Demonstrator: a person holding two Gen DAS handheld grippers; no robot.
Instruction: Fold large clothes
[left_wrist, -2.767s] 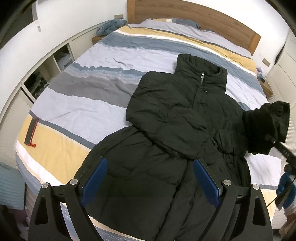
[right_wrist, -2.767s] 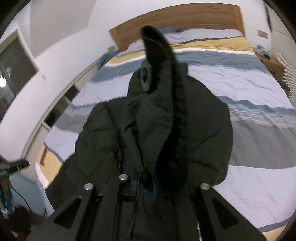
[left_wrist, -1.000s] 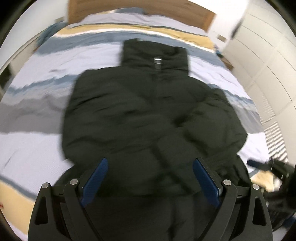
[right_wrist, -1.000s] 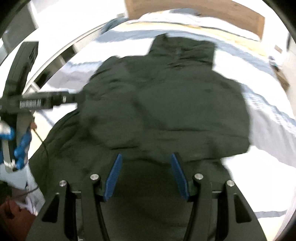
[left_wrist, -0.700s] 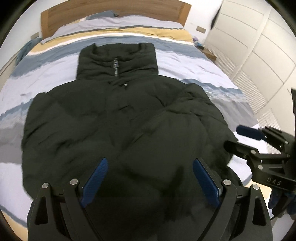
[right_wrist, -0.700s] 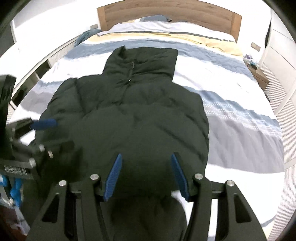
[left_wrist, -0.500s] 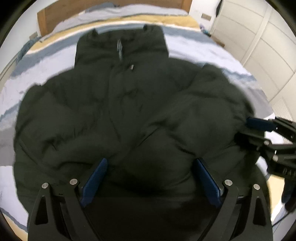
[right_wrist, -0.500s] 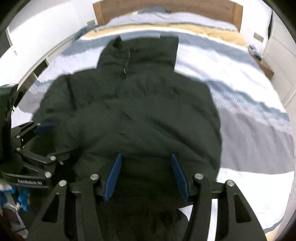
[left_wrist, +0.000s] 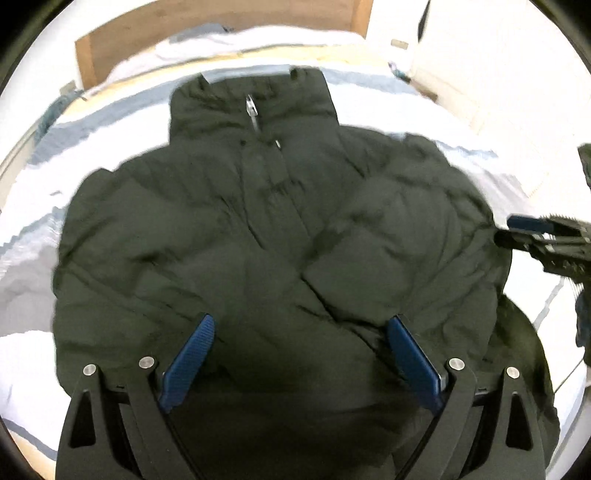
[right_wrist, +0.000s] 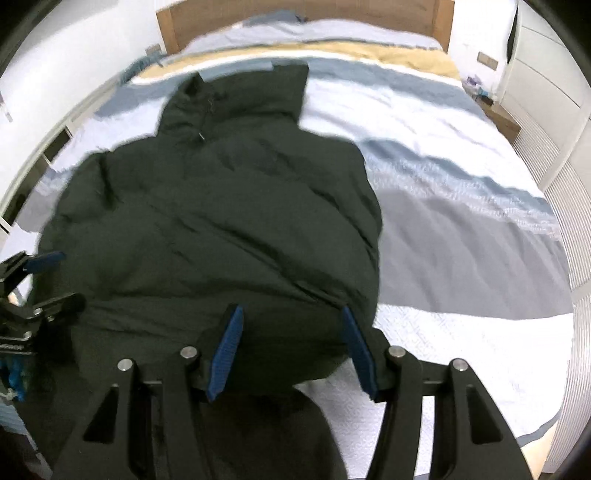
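Left gripper (left_wrist: 299, 360) jaws spread, right gripper (right_wrist: 291, 352) jaws spread, both over near part of coat (left_wrist: 258, 236) lying flat on bed (right_wrist: 461, 221); looks puffy, soft, bulky, slippery—pinch near hem corners.

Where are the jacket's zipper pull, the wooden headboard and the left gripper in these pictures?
zipper pull (left_wrist: 251, 106), left wrist view, on the metal tab at the collar.
wooden headboard (right_wrist: 295, 13), right wrist view, on its front panel.
left gripper (left_wrist: 301, 326), left wrist view, midway between its blue fingertips.
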